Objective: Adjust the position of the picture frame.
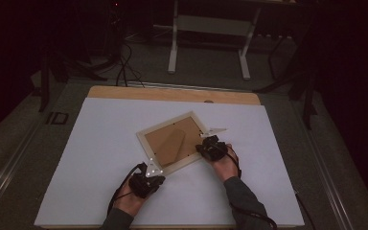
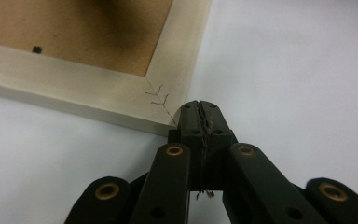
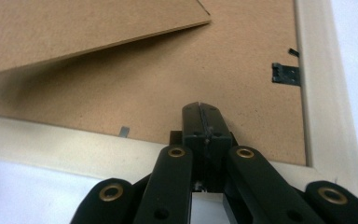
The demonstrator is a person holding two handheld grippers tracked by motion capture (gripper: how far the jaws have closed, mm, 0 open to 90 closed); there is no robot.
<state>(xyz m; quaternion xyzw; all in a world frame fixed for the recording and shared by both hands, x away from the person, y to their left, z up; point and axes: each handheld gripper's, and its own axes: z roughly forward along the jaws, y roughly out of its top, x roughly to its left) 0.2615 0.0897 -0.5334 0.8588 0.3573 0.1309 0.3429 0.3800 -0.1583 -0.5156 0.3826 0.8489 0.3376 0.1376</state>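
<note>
A pale wooden picture frame (image 1: pixel 165 124) lies face down and turned like a diamond on the white table. Its brown backing board (image 1: pixel 167 136) faces up, with the fold-out stand (image 3: pixel 74 32) lying across it. My left gripper (image 1: pixel 157 173) is shut and empty. In the left gripper view its tips (image 2: pixel 200 109) rest at the frame's near corner (image 2: pixel 161 100), against the outer edge. My right gripper (image 1: pixel 201 149) is also shut and empty. In the right gripper view its tips (image 3: pixel 200 111) sit over the backing board (image 3: pixel 168 84), just inside the frame's rim (image 3: pixel 65 144).
A small metal tab (image 3: pixel 125 131) and a black clip (image 3: pixel 285 73) hold the backing at the rim. The white table top (image 1: pixel 100 158) spreads wide on all sides of the frame. A wooden strip (image 1: pixel 172 94) borders its far edge, with a dark floor and a table stand (image 1: pixel 211 28) beyond.
</note>
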